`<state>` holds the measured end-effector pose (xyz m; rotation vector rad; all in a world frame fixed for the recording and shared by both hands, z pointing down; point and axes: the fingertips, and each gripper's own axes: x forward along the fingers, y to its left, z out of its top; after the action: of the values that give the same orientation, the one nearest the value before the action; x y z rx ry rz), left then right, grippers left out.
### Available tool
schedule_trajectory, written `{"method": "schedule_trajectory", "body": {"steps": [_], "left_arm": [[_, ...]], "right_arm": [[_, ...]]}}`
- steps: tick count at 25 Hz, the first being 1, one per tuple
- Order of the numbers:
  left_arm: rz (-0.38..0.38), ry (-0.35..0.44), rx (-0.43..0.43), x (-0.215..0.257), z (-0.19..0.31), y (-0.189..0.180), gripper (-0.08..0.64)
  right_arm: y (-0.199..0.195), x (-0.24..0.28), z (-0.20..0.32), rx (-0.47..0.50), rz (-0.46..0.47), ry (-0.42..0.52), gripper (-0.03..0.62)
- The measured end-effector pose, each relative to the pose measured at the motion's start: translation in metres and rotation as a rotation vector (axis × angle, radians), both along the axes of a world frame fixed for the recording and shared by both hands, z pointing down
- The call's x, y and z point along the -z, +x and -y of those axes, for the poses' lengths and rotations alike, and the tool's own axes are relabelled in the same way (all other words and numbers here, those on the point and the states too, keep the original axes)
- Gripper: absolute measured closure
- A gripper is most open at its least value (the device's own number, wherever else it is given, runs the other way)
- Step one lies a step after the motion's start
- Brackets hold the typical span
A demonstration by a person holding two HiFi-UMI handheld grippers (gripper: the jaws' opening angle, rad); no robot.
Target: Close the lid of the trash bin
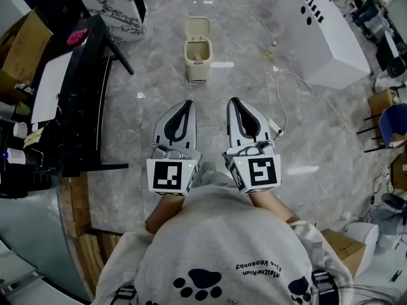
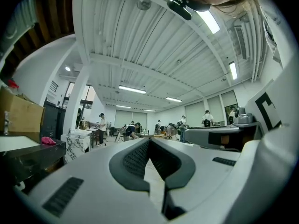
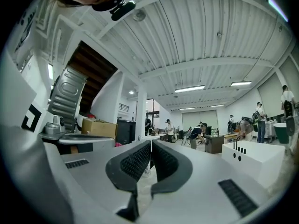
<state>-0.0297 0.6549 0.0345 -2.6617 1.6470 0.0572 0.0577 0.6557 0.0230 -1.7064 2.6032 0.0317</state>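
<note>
The jaws of the left gripper (image 1: 188,104) and of the right gripper (image 1: 233,101) are seen pressed together with nothing between them, and both are held level, side by side. Ahead of them, well apart on the grey marbled floor (image 1: 159,75), the beige trash bin (image 1: 198,59) is set upright with its lid (image 1: 198,26) raised open. A black table (image 1: 86,94) is seen to the bin's left and a large white box (image 1: 315,40) to its right.

You're standing on a grey marble-look floor (image 1: 254,88), black table (image 1: 89,75) to your left, big white box (image 1: 318,37) front right, strip lights (image 2: 132,89) overhead.
</note>
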Motion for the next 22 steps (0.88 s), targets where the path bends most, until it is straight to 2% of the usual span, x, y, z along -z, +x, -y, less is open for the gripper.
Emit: {"method": "schedule_trajectory", "body": {"steps": [5,11,22], "left_arm": [[0.002,0.005,0.022,-0.001,0.053,0.016,0.541],[0.024,-0.008,0.032,-0.002,0.094,0.025,0.541],[0.024,-0.029,-0.008,-0.015,0.181,0.018,0.541]], "right_arm": [[0.021,-0.007,0.052,0.014,0.002,-0.007,0.560],[0.035,-0.013,0.095,0.011,0.025,-0.021,0.560],[0.031,-0.026,0.179,-0.021,0.027,-0.046,0.560]]}}
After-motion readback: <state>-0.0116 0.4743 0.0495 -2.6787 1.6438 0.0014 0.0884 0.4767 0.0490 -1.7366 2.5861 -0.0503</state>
